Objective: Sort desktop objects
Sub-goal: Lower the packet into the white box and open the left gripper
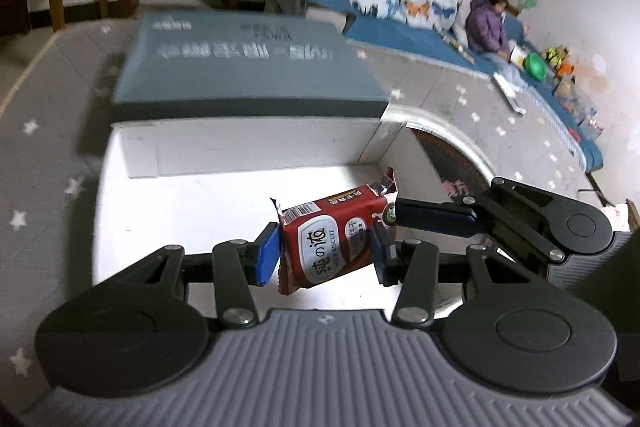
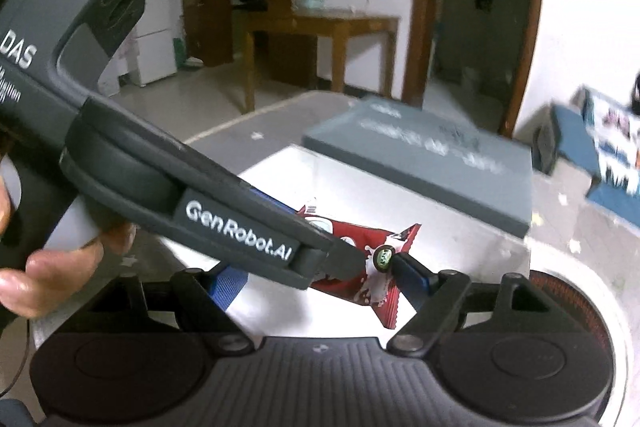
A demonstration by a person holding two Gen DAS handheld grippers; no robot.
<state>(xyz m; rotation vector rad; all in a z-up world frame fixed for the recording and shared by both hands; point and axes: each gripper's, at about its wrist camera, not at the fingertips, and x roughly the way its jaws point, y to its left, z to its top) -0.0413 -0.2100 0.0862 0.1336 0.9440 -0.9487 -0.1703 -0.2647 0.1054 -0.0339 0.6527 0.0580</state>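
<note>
A red biscuit packet (image 1: 332, 239) with white lettering hangs above the white tabletop (image 1: 180, 203). My left gripper (image 1: 326, 257) is shut on the packet's body, blue pads on both sides. The right gripper's fingers (image 1: 436, 217) come in from the right and touch the packet's right end. In the right wrist view the packet (image 2: 368, 263) lies between my right gripper's (image 2: 316, 279) widely spread blue pads, with the left gripper's body (image 2: 224, 219) crossing in front. One right finger (image 2: 408, 279) touches the packet's crimped end.
A large grey-lidded white box (image 1: 248, 67) stands on the table just behind the packet; it also shows in the right wrist view (image 2: 432, 155). A round dark-centred object with a white rim (image 1: 452, 163) sits at the right. Floor mat, sofa and a seated person lie beyond.
</note>
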